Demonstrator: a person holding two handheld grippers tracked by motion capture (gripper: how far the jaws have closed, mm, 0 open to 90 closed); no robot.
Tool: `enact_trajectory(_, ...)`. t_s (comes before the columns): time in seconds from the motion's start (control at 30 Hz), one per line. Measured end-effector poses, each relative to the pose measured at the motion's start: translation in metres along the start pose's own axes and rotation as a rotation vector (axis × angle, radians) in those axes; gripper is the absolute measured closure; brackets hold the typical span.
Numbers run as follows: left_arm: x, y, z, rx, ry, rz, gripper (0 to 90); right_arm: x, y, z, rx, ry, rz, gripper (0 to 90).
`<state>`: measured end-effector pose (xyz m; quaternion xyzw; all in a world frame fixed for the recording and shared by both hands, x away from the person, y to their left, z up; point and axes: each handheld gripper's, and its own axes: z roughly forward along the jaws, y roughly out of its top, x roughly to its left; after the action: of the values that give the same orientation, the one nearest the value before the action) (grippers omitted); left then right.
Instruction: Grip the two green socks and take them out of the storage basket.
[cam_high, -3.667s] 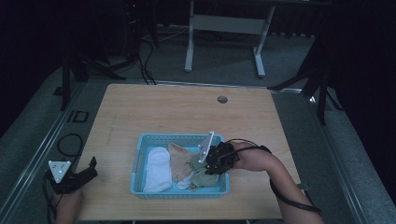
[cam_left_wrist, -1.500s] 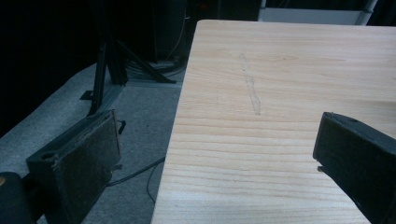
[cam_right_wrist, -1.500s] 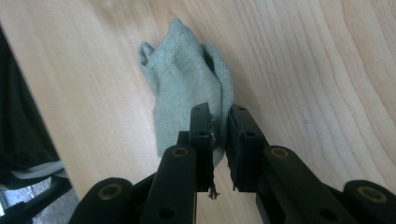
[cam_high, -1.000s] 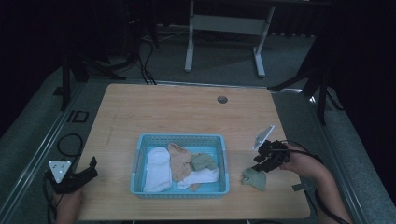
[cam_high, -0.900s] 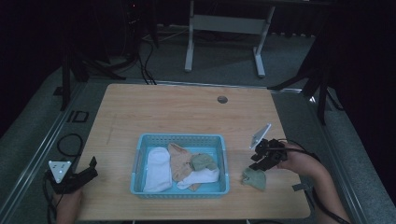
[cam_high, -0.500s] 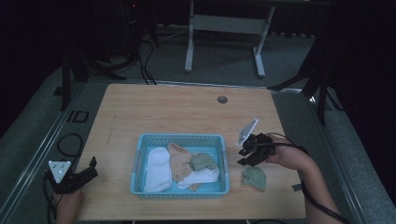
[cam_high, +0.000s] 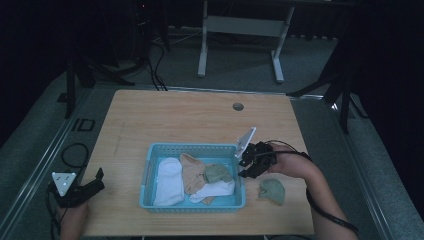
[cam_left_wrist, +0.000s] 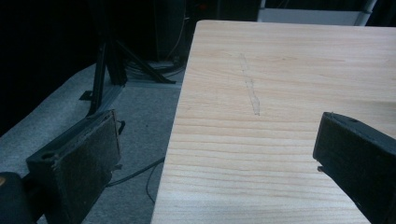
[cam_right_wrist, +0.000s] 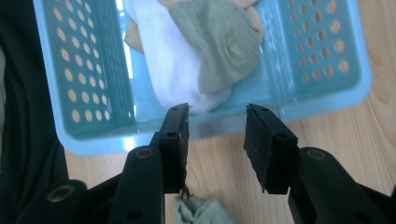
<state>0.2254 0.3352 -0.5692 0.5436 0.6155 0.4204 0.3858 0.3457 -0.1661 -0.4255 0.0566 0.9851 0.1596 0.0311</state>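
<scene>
I have the right gripper (cam_high: 246, 167) over the near right end of the blue basket (cam_high: 150, 165), jaws part-open with nothing between them — in the right gripper view (cam_right_wrist: 216, 123) the gap frames only the basket's rim and bare wood. One green sock (cam_high: 272, 190) lies out on the table (cam_high: 175, 117) just right of the basket, and its edge shows under my jaws in the right gripper view (cam_right_wrist: 201, 212). The other green sock (cam_right_wrist: 219, 44) sits inside, draped over a white sock (cam_right_wrist: 173, 70) with a tan one (cam_high: 190, 172) beside it. My worry is the pick: the green sock rests right on the white one, so a deep bite at this modest opening could, I judge, catch both layers and drag the white sock out too. Coming in low over the rim is the other risk — a jaw could hook the basket wall and shove or tip the light plastic. A shallow pinch might slip off the knit (it looks soft and limp). The left gripper (cam_high: 75, 190) rests at the table's near left corner, jaws wide apart and empty (cam_left_wrist: 210, 154), well away from the basket, so it cannot steady anything.
</scene>
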Motion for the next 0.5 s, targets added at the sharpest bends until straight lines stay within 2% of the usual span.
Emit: enact_trajectory(0.5,0.000,0.000,0.000,0.001,-0.003,-0.001,0.4,0.005,0.026,0.032,0.026,0.043,-0.053,56.2)
